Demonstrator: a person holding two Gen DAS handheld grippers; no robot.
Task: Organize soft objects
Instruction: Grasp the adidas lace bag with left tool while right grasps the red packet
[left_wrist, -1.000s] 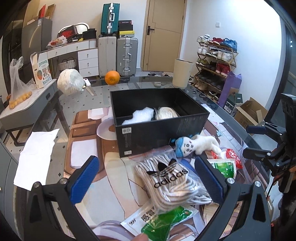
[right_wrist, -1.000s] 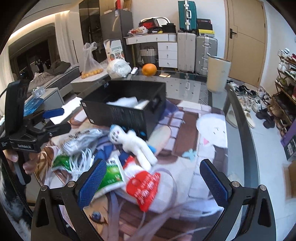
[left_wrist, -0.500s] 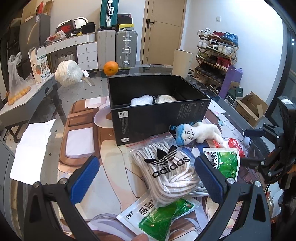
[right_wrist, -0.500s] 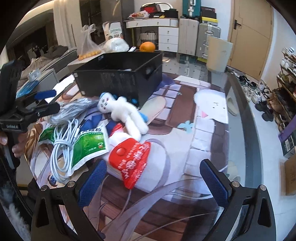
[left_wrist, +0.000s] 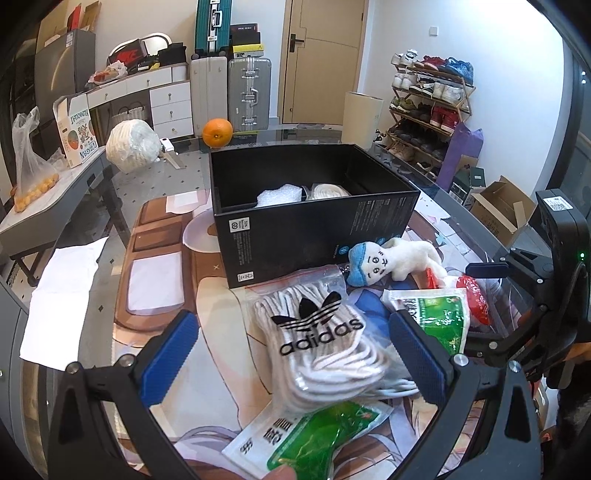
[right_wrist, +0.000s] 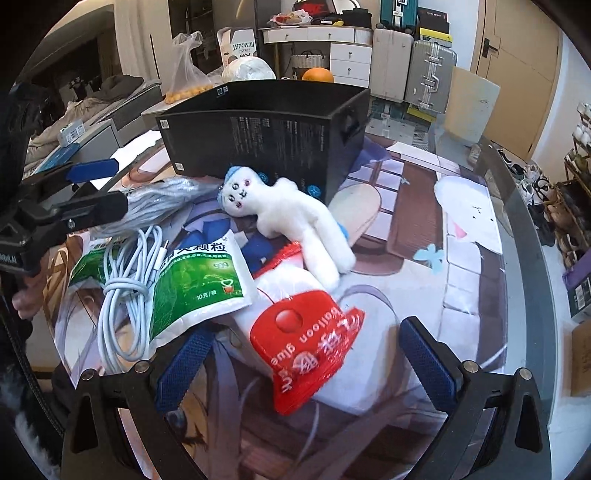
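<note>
A black box (left_wrist: 317, 218) stands on the table with two white soft items inside. In front of it lie a clear adidas bag of white laces (left_wrist: 317, 343), a white plush doll with a blue cap (left_wrist: 391, 258), green sachets (left_wrist: 439, 317) and a red balloon-glue packet (right_wrist: 306, 347). My left gripper (left_wrist: 295, 365) is open, its jaws on either side of the adidas bag. My right gripper (right_wrist: 303, 365) is open, low over the red packet, with the doll (right_wrist: 291, 218) just beyond it. A white cable (right_wrist: 129, 284) lies by a green sachet (right_wrist: 199, 284).
An orange (left_wrist: 217, 133) and a white wrapped bundle (left_wrist: 132, 146) sit beyond the box. A side table (left_wrist: 40, 199) with a bag of fruit is at the left. The glass table's curved edge (right_wrist: 532, 258) runs along the right. Suitcases and a shoe rack stand behind.
Both grippers have moved lower and closer to the items. The left now straddles the adidas bag; the right has dropped towards the red packet. Nothing has been taken hold of.
</note>
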